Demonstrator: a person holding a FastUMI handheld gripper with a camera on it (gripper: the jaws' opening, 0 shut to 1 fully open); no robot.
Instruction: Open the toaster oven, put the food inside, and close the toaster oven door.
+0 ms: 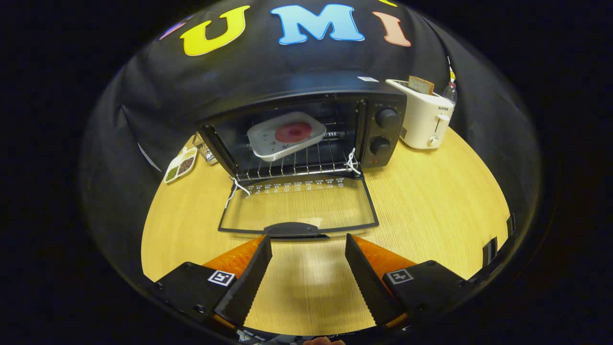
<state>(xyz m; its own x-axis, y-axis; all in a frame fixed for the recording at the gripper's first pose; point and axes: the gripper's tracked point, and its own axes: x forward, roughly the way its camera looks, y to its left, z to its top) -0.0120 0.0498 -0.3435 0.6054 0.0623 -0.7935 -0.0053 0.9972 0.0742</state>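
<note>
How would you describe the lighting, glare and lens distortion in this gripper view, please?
In the gripper view, fisheye distortion curves the wooden table into a dome; overhead light leaves a soft glare patch on the wood between the open claw fingers; the toaster oven interior stays dim, though the plate of food on its rack reads clearly; the lowered glass door lets the wood show through; the white toaster is sharp.

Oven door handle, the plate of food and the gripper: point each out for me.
Oven door handle [293, 229]: gripper view, middle of the handle.
Plate of food [286, 135]: gripper view, the plate's rim, on the oven rack.
Gripper [309, 245]: gripper view, open gap between its fingertips.
</note>
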